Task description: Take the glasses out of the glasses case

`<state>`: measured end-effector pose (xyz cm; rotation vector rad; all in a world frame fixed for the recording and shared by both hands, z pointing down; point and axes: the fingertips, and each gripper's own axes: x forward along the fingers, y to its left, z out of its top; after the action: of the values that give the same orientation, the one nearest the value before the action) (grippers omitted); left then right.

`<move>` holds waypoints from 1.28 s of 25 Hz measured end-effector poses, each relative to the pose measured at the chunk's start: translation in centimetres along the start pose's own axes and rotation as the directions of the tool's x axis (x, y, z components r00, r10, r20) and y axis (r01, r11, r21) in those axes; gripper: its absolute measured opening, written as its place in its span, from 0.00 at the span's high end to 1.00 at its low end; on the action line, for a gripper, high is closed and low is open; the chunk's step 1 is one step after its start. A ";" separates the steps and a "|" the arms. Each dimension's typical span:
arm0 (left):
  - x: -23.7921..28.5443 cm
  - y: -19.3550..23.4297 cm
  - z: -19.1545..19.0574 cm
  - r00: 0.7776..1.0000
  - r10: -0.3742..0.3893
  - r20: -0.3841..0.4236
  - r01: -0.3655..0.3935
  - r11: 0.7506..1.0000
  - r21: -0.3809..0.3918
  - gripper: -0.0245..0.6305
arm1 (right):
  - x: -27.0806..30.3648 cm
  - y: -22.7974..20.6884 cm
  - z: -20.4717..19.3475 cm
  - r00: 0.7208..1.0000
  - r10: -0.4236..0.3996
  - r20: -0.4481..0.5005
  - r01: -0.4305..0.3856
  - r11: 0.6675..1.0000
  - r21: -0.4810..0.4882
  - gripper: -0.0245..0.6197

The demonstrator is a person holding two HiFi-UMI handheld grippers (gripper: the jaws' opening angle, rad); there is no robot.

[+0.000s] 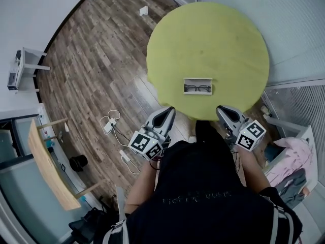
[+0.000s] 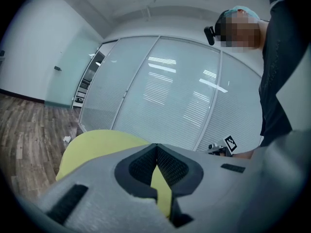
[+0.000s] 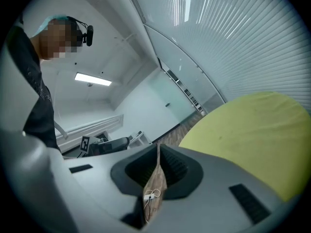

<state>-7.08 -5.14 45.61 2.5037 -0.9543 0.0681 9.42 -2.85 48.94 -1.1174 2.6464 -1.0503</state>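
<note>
A white glasses case [image 1: 198, 86] lies open near the front edge of the round yellow-green table [image 1: 208, 39], with dark-framed glasses [image 1: 197, 88] inside it. My left gripper [image 1: 170, 110] hangs just off the table's front edge, left of the case, shut and empty. To the case's right, my right gripper [image 1: 220, 109] is also shut with nothing in it. The left gripper view shows the left gripper [image 2: 156, 150] with jaws closed and the table [image 2: 97, 142] behind. In the right gripper view the right gripper [image 3: 158, 150] has its jaws together beside the table [image 3: 252, 130]. Neither gripper view shows the case.
Wood floor lies left of the table, with a power strip and cables [image 1: 109, 126] and a white scrap [image 1: 143, 10]. A wooden desk [image 1: 48, 161] stands at the lower left. Glass partitions [image 1: 299, 29] close the right side, with a pink cloth [image 1: 297, 151] below.
</note>
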 end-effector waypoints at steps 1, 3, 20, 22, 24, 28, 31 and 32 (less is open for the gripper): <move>0.7 0.2 0.1 1.000 -0.004 -0.006 0.004 1.000 0.000 0.94 | 0.2 -0.6 0.4 1.000 -0.001 -0.001 0.001 1.000 0.000 0.90; 2.0 0.7 0.2 1.000 -0.010 -0.019 0.010 1.000 0.007 0.94 | 0.5 -1.8 1.0 1.000 -0.003 -0.001 0.003 1.000 0.004 0.90; 5.1 3.6 1.8 0.998 0.058 0.004 -0.058 0.998 -0.007 0.94 | 5.9 -6.2 0.4 0.969 0.047 -0.243 -0.094 0.978 -0.185 0.90; 5.2 3.7 1.2 0.998 0.056 -0.014 -0.056 0.998 0.008 0.94 | 6.4 -6.2 -0.2 0.960 0.043 -0.276 -0.105 0.971 -0.213 0.90; 5.4 3.9 0.4 0.998 0.051 -0.031 -0.051 0.999 0.009 0.94 | 6.9 -6.2 -0.6 0.952 0.031 -0.304 -0.111 0.962 -0.250 0.90; 5.6 4.5 -0.8 0.997 0.039 -0.069 -0.038 0.999 0.004 0.94 | 7.7 -6.1 -1.5 0.937 0.006 -0.349 -0.121 0.943 -0.309 0.90; 5.8 4.8 -1.3 0.996 0.028 -0.081 -0.028 1.000 0.004 0.94 | 8.3 -6.7 -2.6 0.920 -0.029 -0.392 -0.121 0.927 -0.354 0.90; 5.9 4.9 -1.4 0.996 0.025 -0.083 -0.025 1.000 0.002 0.94 | 8.5 -7.0 -3.0 0.913 -0.041 -0.406 -0.121 0.923 -0.364 0.90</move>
<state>-5.66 -11.41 49.99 2.4697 -0.9513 0.1789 6.51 -10.28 57.08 -0.9742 3.3068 -0.8546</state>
